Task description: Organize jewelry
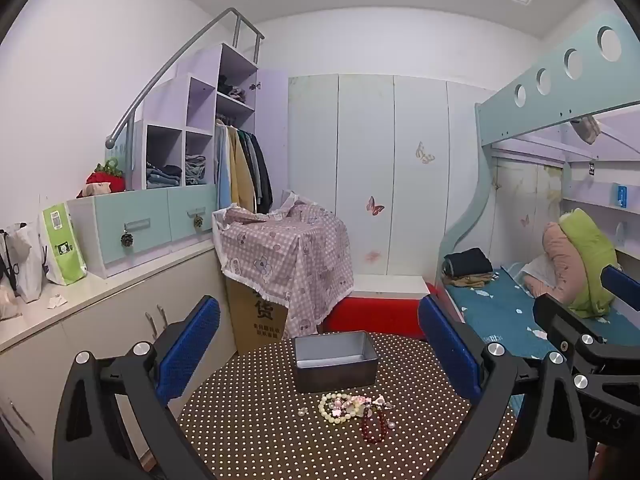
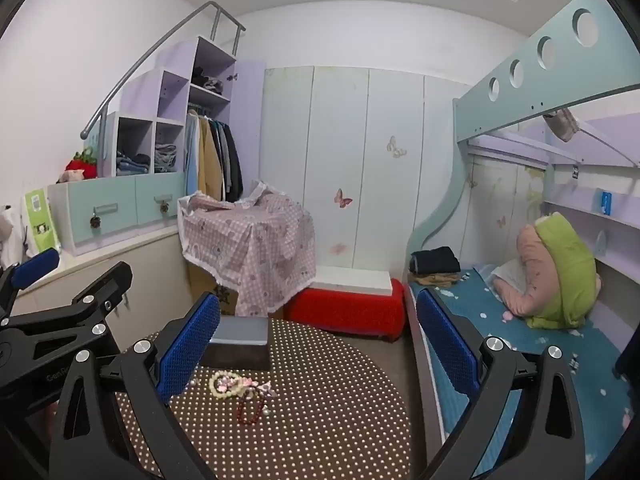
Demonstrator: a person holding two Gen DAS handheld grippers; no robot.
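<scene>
An open grey metal box [image 1: 335, 360] [image 2: 236, 342] stands on a round table with a brown polka-dot cloth [image 1: 248, 420] [image 2: 332, 400]. In front of the box lies a small heap of jewelry: a pale bead bracelet [image 1: 334, 408] [image 2: 224, 383], a dark red bead bracelet [image 1: 374, 426] [image 2: 250, 408], and pink flower pieces [image 1: 356, 401] [image 2: 256, 385]. My left gripper [image 1: 320, 348] hovers above the table, open and empty. My right gripper [image 2: 318, 344] is to the right of the heap, also open and empty. The left view catches part of the right gripper at its right edge.
A low cabinet [image 1: 80, 320] with drawers and bags runs along the left wall. A cardboard box under a pink checked cloth [image 1: 288, 248] and a red stool [image 1: 372, 316] stand behind the table. A bunk bed [image 2: 520, 320] with pillows is on the right.
</scene>
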